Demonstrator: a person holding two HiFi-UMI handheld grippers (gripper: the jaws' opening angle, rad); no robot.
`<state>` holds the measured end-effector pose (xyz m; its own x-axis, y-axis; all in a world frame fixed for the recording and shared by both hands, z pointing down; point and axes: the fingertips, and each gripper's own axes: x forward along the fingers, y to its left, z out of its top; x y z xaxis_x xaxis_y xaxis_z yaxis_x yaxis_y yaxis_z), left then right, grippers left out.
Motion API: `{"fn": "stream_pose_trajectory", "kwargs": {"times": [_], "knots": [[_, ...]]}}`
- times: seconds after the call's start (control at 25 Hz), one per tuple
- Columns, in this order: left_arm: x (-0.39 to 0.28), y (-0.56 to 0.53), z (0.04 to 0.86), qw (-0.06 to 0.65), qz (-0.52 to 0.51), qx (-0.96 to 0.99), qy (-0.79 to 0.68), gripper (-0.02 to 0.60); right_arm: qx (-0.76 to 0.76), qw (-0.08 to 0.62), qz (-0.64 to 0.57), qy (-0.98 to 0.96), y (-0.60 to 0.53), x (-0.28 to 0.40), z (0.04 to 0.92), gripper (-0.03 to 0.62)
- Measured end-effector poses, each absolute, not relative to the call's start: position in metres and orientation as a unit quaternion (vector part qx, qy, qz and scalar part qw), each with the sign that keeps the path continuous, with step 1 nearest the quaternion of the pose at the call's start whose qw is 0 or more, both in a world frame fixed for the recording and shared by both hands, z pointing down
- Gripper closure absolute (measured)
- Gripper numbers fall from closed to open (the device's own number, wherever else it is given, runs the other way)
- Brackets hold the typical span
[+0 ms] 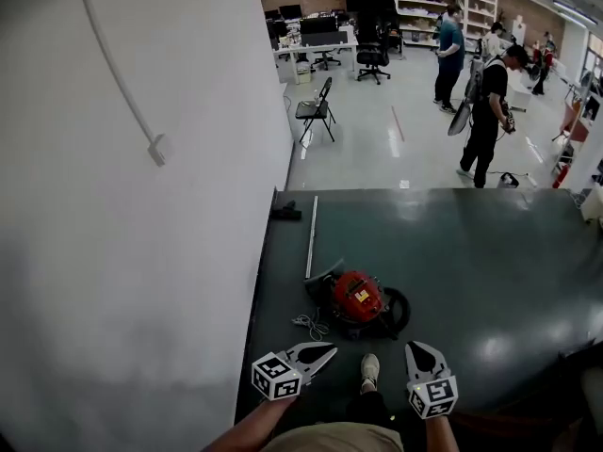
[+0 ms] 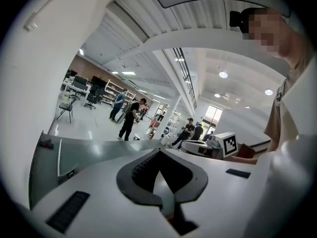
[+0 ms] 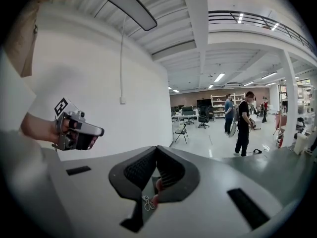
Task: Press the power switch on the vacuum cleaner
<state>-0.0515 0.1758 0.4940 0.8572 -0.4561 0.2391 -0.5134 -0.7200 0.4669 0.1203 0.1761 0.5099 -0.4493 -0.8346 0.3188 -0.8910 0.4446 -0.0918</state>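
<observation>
The vacuum cleaner, a round red body on a black base, sits on the dark green mat just ahead of a person's shoe. Its white cord lies coiled at its left. My left gripper hovers near and left of it, jaws shut and holding nothing, and it points over the mat in its own view. My right gripper hovers near and right of the vacuum, also shut and holding nothing. Below its closed tips a sliver of the red vacuum shows.
A white wall borders the mat's left edge. A metal rod and a small black object lie at the mat's far left. Beyond the mat are a folding chair and several standing people.
</observation>
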Motion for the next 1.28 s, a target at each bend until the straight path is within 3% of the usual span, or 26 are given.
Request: {"fn": "stream_pose_trajectory", "kwargs": {"times": [0.56,1.0,1.28], "knots": [[0.050,-0.004,0.526,0.252,0.130,0.911,-0.300,0.575,0.461,0.116,0.148,-0.867,-0.018,0.204,0.548,0.583],[0.023,-0.080,0.579,0.266,0.131,0.898,-0.324,0.575,0.426,0.177,0.191,-0.866,-0.081,0.178,0.611,0.583],[0.002,-0.120,0.651,0.277,0.159,0.893,-0.317,0.575,0.410,0.236,0.210,-0.856,-0.117,0.148,0.701,0.583]]}}
